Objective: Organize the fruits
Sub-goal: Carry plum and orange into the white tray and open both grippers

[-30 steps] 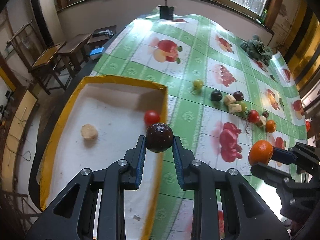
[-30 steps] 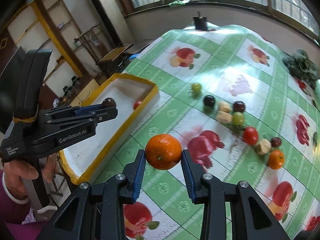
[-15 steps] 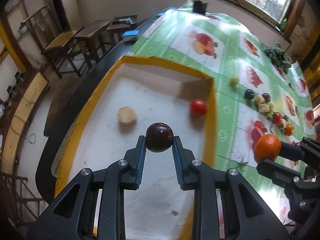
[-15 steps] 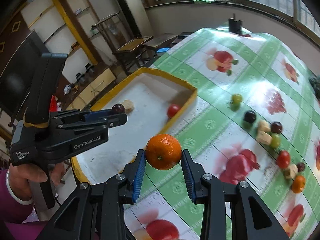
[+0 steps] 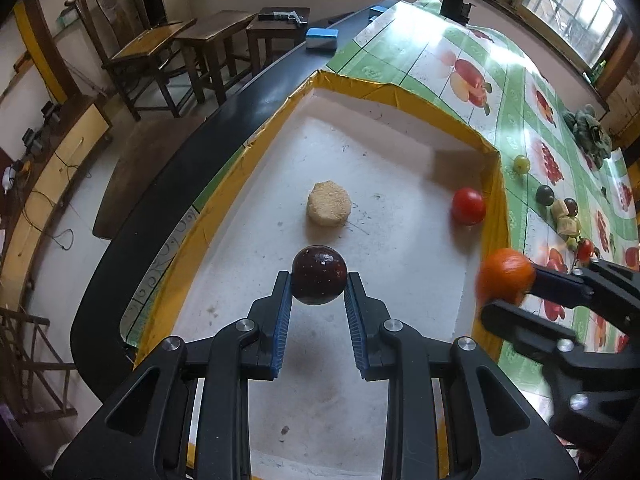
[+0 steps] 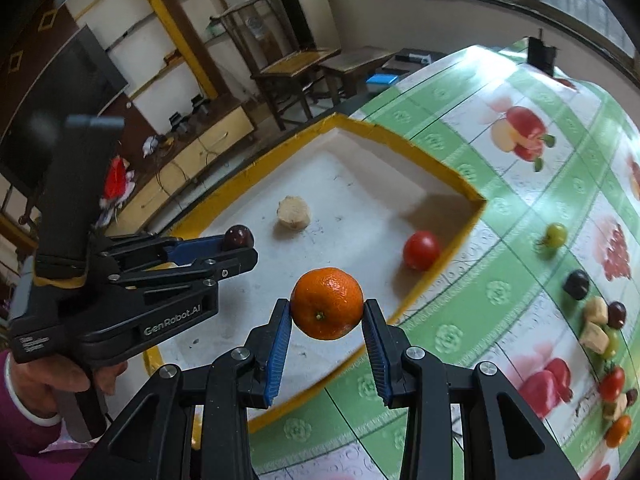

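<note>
The left gripper (image 5: 319, 294) clamps a dark plum (image 5: 319, 274) between its blue-padded fingers (image 5: 281, 304), both pads pressed on the fruit's sides. The plum hangs above the white floor of the yellow-rimmed box (image 5: 224, 184), which sits on the counter (image 5: 516, 80) under a green cloth printed with fruit. Ahead of these fingers, a pale round cake-like piece (image 5: 329, 203) lies on the box floor; farther ahead and to the right, a red tomato (image 5: 468, 205) rests just beside the box's right wall.

The right gripper (image 6: 327, 320) grips an orange (image 6: 327, 303) the same way, pads tight against both sides. In the right wrist view the orange hangs near the box's near right rim, with the tomato ahead of it inside the box. To the left of these fingers the left gripper appears side-on, a hand (image 6: 52, 380) around its handle.

Ahead and right of the right fingers, loose fruits (image 6: 600, 320) lie in a curved row on the cloth: a green one, dark plums, pale chunks, tomatoes and a small orange.
</note>
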